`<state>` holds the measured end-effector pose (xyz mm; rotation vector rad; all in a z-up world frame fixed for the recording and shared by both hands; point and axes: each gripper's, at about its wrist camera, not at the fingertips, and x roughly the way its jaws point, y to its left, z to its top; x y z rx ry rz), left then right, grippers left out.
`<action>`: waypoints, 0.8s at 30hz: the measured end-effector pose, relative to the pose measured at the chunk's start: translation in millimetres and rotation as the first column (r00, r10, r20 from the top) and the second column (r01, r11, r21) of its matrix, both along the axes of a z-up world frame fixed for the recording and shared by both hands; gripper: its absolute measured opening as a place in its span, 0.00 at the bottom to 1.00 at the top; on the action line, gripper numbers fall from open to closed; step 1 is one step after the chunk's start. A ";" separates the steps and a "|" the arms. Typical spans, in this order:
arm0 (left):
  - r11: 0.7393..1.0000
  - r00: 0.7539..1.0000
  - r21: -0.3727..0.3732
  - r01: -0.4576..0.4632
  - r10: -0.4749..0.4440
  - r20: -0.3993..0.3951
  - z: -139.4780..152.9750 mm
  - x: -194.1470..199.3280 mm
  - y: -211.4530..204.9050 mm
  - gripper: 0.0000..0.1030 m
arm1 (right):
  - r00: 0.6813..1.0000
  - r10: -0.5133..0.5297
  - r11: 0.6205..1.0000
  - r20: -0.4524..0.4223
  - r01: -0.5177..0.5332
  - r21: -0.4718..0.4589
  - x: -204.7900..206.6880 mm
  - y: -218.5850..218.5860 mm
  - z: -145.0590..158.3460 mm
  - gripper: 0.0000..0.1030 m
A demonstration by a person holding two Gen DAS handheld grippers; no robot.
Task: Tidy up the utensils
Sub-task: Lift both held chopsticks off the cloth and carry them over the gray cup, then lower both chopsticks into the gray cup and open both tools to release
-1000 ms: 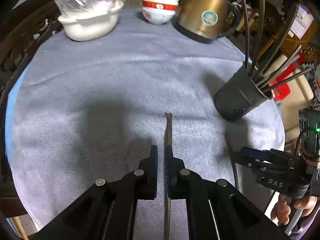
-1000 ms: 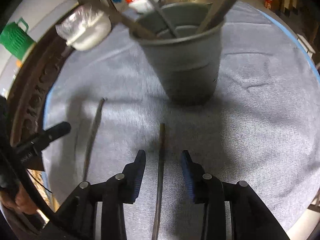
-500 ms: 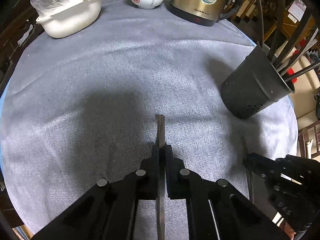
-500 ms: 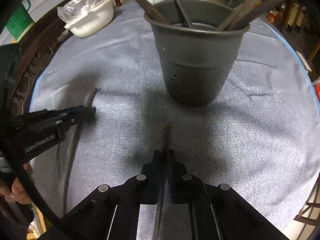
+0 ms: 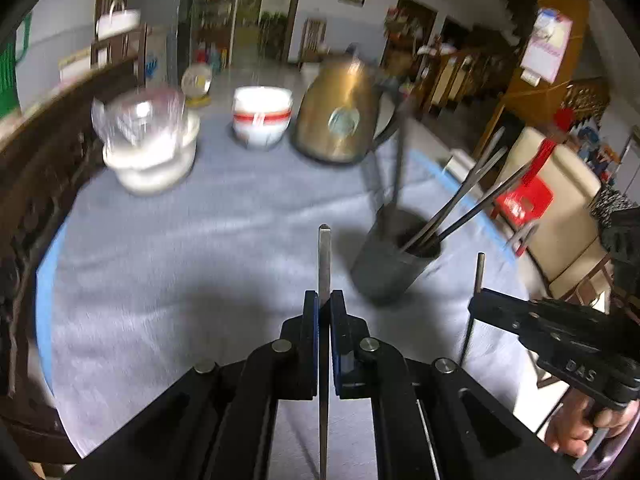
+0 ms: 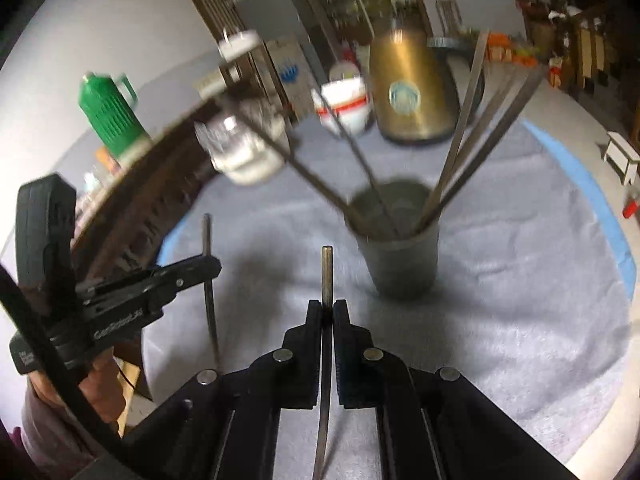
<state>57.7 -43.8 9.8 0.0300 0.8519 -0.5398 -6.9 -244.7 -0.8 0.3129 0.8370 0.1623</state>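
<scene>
- left gripper [image 5: 324, 300] clamped on a chopstick [image 5: 324, 256]; right gripper [image 6: 328, 308] clamped on a second chopstick [image 6: 327, 276], both above the cloth, near the grey utensil holder [image 6: 400, 264].
- beyond the holder: gold kettle [image 5: 340, 120], stacked bowls [image 5: 262, 120], wrapped dish [image 5: 150, 148].
- holder's leaning chopsticks [image 6: 472, 148] splay above its rim.
- right gripper body reads "das"; the left's lettering is blurred.

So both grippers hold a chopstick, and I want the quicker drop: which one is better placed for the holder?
Probably right: the right gripper faces the holder just ahead; the left gripper sees it off to one side.

Two held dark metal chopsticks [image 5: 324, 256] [image 5: 479, 272], one dark grey plastic holder [image 5: 390, 270] at two o'clock, one brass-coloured kettle [image 5: 340, 114], one lidded white pot [image 5: 150, 152].
</scene>
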 end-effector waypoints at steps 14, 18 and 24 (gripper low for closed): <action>0.994 0.980 -0.107 -0.011 0.032 0.198 90.9 -9.2 -30.4 0.05 | 0.934 -0.185 0.983 0.306 0.176 0.056 -18.2 -29.2 83.4 0.06; 0.991 0.970 -0.130 -0.016 0.047 0.239 112.9 -4.0 -44.6 0.05 | 0.915 -0.215 0.977 0.343 0.206 0.063 -14.9 -36.9 103.8 0.06; 0.982 0.946 -0.183 -0.040 0.096 0.310 134.9 7.6 -60.2 0.05 | 0.867 -0.283 0.956 0.409 0.290 0.046 -12.8 -50.0 129.1 0.06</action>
